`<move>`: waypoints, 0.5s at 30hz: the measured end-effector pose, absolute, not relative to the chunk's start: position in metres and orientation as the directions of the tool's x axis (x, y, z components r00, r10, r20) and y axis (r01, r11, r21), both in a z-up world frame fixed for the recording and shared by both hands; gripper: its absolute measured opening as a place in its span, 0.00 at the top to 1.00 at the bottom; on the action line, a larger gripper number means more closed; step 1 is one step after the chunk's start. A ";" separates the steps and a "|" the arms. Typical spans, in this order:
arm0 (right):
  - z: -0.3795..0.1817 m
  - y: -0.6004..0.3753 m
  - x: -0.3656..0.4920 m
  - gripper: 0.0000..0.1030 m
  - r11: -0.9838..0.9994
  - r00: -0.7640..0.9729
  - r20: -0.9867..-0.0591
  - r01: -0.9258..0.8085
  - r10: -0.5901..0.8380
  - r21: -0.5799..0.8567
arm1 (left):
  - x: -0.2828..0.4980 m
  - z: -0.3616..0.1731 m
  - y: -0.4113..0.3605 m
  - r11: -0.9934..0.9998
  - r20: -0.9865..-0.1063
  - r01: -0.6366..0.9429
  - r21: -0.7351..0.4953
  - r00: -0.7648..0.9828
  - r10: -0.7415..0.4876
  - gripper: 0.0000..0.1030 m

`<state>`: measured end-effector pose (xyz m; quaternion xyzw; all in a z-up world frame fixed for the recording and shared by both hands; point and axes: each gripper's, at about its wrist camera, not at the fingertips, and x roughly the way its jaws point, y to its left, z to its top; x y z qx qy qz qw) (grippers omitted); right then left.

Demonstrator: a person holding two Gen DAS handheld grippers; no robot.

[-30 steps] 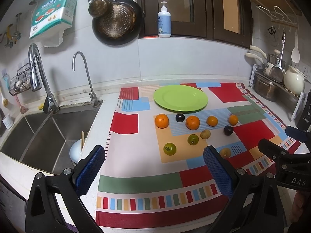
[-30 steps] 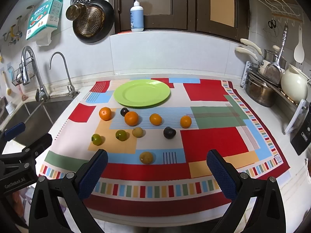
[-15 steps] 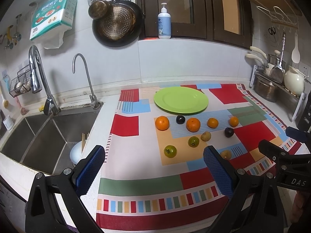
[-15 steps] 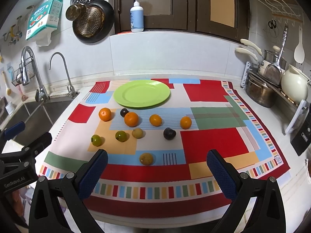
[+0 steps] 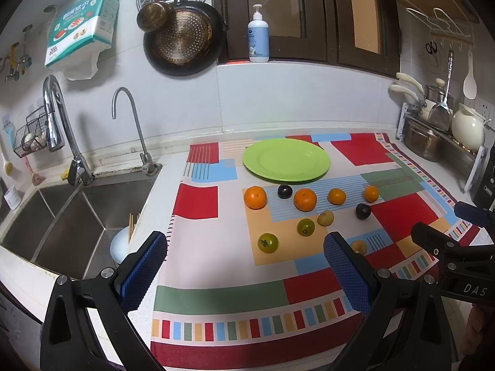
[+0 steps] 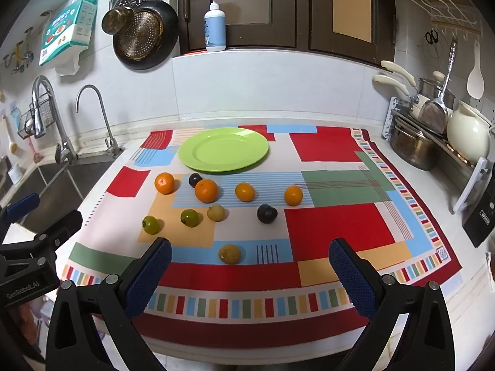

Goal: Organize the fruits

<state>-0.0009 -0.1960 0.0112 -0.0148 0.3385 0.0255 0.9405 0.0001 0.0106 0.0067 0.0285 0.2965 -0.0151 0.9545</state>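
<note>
Patterned cloth (image 6: 334, 225): one, spread over the counter, filling the centre of both views; bears everything below. Sink (image 5: 77, 216): steel, lower left of the left wrist view, apart from the cloth, no part in the job as it looks. Green plate (image 6: 223, 150): one, empty, upper centre of the cloth, the likely place for the fruit. Left gripper (image 5: 244, 266): bottom of its own view, fingers spread wide, nothing between them, hovering short of the cloth's near edge. Right gripper (image 6: 249, 267): bottom of its own view, likewise spread and empty. Oranges: four in a loose row just below the plate, the biggest (image 6: 206, 190) centre left, the rightmost (image 6: 293, 195) off by itself. Dark plums: two, one (image 6: 195, 179) close to the plate rim, one (image 6: 266, 213) further down toward centre. Green fruits: two, (image 6: 150, 224) and (image 6: 189, 217), left of centre. Yellowish fruits: two, one (image 6: 216, 212) mid-cloth, one (image 6: 229, 253) lowest of all, lying between the right gripper's fingers in that view but beyond them. Step in hand, by my reading: the start, no fruit yet on the plate. Next move would call for lowering one gripper over a single fruit, probably that nearest yellowish one, and closing gently, since round fruit rolls.
</note>
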 end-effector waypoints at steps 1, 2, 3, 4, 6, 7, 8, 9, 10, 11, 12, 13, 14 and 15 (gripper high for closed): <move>0.011 -0.196 -0.001 0.01 0.998 0.770 -0.637 -0.059 0.038 -0.011 | 0.000 0.007 0.011 0.998 -0.567 0.046 0.045 0.824 -0.012 0.00; 0.010 -0.196 -0.001 0.01 0.998 0.770 -0.637 -0.058 0.038 -0.011 | 0.000 0.007 0.011 0.998 -0.567 0.046 0.045 0.824 -0.012 0.00; 0.010 -0.196 -0.001 0.01 0.998 0.769 -0.638 -0.059 0.038 -0.011 | 0.000 0.006 0.011 0.998 -0.567 0.046 0.045 0.824 -0.012 0.00; 0.010 -0.196 0.000 0.01 0.998 0.769 -0.638 -0.059 0.038 -0.011 | 0.000 0.006 0.011 0.998 -0.566 0.046 0.046 0.824 -0.012 0.00; 0.010 -0.198 0.000 0.01 0.998 0.769 -0.637 -0.059 0.039 -0.010 | 0.000 0.006 0.011 0.998 -0.566 0.046 0.045 0.824 -0.013 0.00; 0.011 -0.198 0.000 0.01 0.998 0.769 -0.638 -0.059 0.039 -0.010 | 0.000 0.006 0.011 0.998 -0.566 0.047 0.045 0.824 -0.013 0.00; 0.010 -0.198 0.000 0.01 0.998 0.769 -0.638 -0.058 0.038 -0.010 | 0.000 0.006 0.011 0.998 -0.566 0.047 0.045 0.824 -0.013 0.00; 0.011 -0.199 0.000 0.01 0.998 0.769 -0.638 -0.058 0.038 -0.010 | 0.000 0.006 0.011 0.998 -0.566 0.046 0.045 0.824 -0.013 0.00; 0.010 -0.198 0.000 0.01 0.998 0.769 -0.638 -0.058 0.038 -0.010 | 0.000 0.006 0.011 0.998 -0.566 0.047 0.045 0.824 -0.013 0.00; 0.010 -0.198 0.001 0.01 0.998 0.769 -0.638 -0.058 0.038 -0.010 | 0.000 0.006 0.010 0.998 -0.566 0.047 0.047 0.825 -0.012 0.00; 0.010 -0.198 0.000 0.01 0.998 0.770 -0.637 -0.058 0.039 -0.009 | 0.000 0.006 0.010 0.998 -0.565 0.046 0.047 0.825 -0.011 0.00; 0.011 -0.199 0.000 0.01 0.998 0.769 -0.638 -0.058 0.039 -0.008 | 0.000 0.006 0.009 0.998 -0.565 0.047 0.046 0.825 -0.012 0.00; 0.010 -0.200 0.001 0.01 0.998 0.768 -0.639 -0.059 0.041 -0.007 | 0.000 0.006 0.010 0.998 -0.566 0.047 0.046 0.824 -0.012 0.00; 0.011 -0.200 0.001 0.01 0.998 0.767 -0.640 -0.060 0.041 -0.007 | 0.000 0.006 0.009 0.998 -0.566 0.046 0.046 0.824 -0.012 0.00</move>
